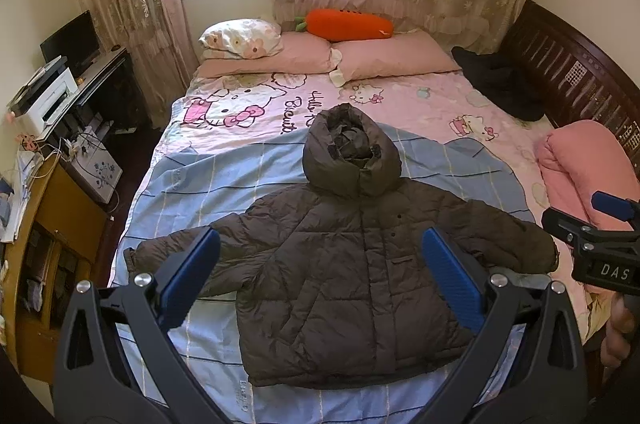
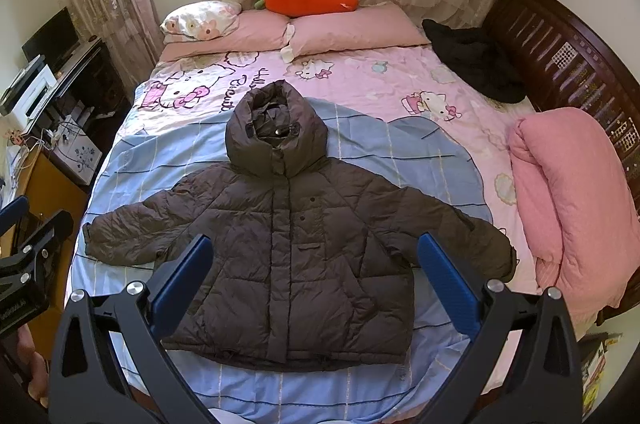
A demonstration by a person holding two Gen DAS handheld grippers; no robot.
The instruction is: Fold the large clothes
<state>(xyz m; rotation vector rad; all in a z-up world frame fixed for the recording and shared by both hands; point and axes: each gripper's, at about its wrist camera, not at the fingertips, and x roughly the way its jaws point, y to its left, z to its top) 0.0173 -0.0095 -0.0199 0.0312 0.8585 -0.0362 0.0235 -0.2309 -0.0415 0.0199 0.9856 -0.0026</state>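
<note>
A dark brown hooded puffer jacket (image 1: 340,264) lies flat and face up on the bed, sleeves spread to both sides, hood toward the pillows; it also shows in the right wrist view (image 2: 296,244). My left gripper (image 1: 320,264) is open and empty, held above the jacket's lower half. My right gripper (image 2: 314,268) is open and empty, held above the jacket's lower front. The right gripper's body shows at the right edge of the left wrist view (image 1: 600,244). The left gripper's body shows at the left edge of the right wrist view (image 2: 28,264).
The bed (image 2: 400,152) has a blue and pink sheet. Pink pillows (image 2: 352,28) and an orange carrot plush (image 2: 312,0) lie at the far end. A black garment (image 2: 476,64) and a rolled pink quilt (image 2: 572,200) lie by the wooden headboard (image 2: 580,64) at right. A desk with a printer (image 1: 48,100) stands left.
</note>
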